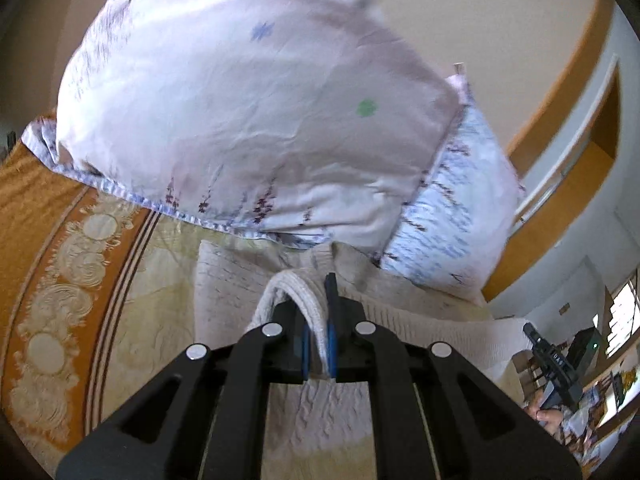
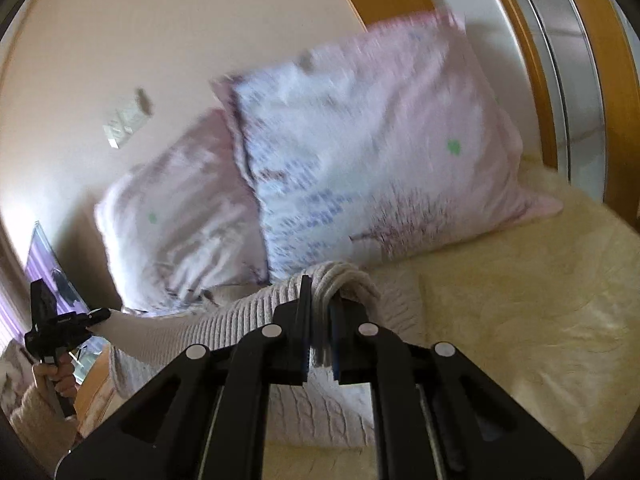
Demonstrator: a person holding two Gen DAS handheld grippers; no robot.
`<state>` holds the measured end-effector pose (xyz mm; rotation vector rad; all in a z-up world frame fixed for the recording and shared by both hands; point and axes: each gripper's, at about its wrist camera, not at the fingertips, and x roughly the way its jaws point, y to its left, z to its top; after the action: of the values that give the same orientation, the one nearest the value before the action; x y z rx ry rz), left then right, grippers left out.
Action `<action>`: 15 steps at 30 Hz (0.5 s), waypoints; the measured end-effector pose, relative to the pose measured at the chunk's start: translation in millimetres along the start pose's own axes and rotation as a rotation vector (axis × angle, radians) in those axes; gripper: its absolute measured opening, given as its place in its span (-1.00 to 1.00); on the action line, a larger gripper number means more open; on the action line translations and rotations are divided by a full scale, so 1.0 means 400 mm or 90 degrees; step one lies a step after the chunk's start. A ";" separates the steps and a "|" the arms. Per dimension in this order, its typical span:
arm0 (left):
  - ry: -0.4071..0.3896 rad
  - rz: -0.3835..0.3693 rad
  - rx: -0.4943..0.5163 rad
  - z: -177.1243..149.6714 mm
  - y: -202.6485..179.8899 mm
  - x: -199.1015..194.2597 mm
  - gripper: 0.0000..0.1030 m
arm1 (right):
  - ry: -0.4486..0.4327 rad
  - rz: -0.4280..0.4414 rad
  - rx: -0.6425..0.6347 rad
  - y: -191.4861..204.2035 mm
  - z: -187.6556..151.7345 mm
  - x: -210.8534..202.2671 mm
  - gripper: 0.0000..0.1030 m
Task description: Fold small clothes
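A cream cable-knit sweater (image 1: 320, 412) hangs stretched between both grippers above the bed. My left gripper (image 1: 318, 312) is shut on a bunched ribbed edge of it. My right gripper (image 2: 320, 312) is shut on another bunched ribbed edge of the sweater (image 2: 224, 320). The right gripper shows at the far right in the left wrist view (image 1: 554, 360). The left gripper shows at the far left in the right wrist view (image 2: 60, 328), with the knit stretched from it to my right fingers.
Two pale floral pillows (image 1: 240, 112) (image 2: 372, 168) lean against the wall at the head of the bed. An orange and cream patterned blanket (image 1: 60, 280) covers the bed; a fluffy cream cover (image 2: 540, 300) lies on the right. A wooden door frame (image 1: 560, 92) stands beyond.
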<state>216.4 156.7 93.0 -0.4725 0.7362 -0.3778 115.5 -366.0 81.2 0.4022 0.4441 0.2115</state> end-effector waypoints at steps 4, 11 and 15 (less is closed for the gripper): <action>0.032 0.023 -0.042 0.006 0.051 0.105 -0.88 | 0.072 -0.031 0.051 -0.047 -0.006 0.131 -0.85; 0.087 0.028 -0.169 0.002 0.147 0.231 -0.87 | 0.140 -0.095 0.147 -0.125 -0.015 0.282 -0.84; 0.100 0.025 -0.183 0.011 0.145 0.255 -0.84 | 0.153 -0.099 0.177 -0.129 0.001 0.327 -0.43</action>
<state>298.7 156.9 9.2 -0.7042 0.9574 -0.2752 236.8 -375.5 10.9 0.6144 0.7423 0.0452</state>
